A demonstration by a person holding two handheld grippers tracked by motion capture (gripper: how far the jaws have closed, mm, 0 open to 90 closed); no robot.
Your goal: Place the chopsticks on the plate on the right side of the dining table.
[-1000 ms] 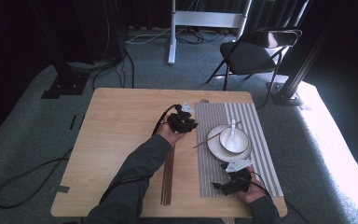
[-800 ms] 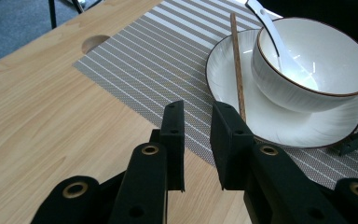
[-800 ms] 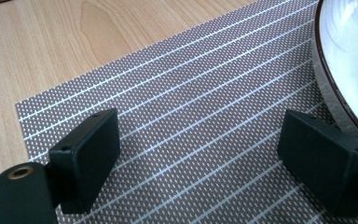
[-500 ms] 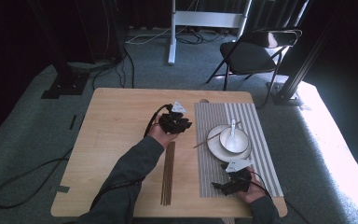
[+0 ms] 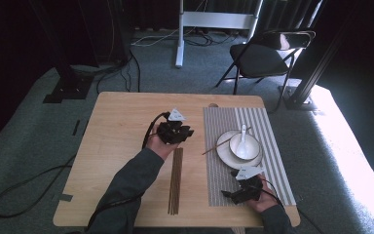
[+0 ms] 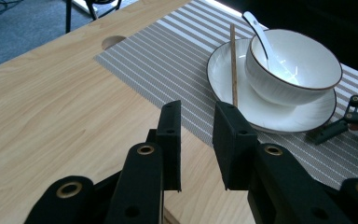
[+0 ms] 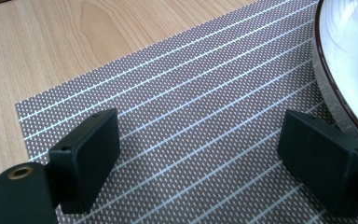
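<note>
A white bowl (image 5: pixel 245 145) with a white spoon (image 6: pixel 263 37) in it stands on a white plate (image 6: pixel 242 98) on the striped placemat (image 5: pixel 263 126). One wooden chopstick (image 6: pixel 233 60) leans on the plate's left rim. Several more chopsticks (image 5: pixel 176 180) lie in a bundle on the bare wood. My left gripper (image 6: pixel 198 112) hovers over the wood just left of the mat, pointing at the plate, its jaws a narrow gap apart with nothing between them. My right gripper (image 7: pixel 200 126) rests low on the mat's near part, wide open and empty, beside the plate's rim (image 7: pixel 349 60).
The wooden table (image 5: pixel 121 126) has a round hole (image 6: pixel 113 42) at its far edge by the mat. A black folding chair (image 5: pixel 268 53) stands beyond the table. Cables (image 5: pixel 24 185) trail over the grey carpet on the left.
My left gripper has drawn back to the left, away from the placemat's edge and onto the bare wood. The right gripper, bowl, plate and chopsticks have stayed put.
</note>
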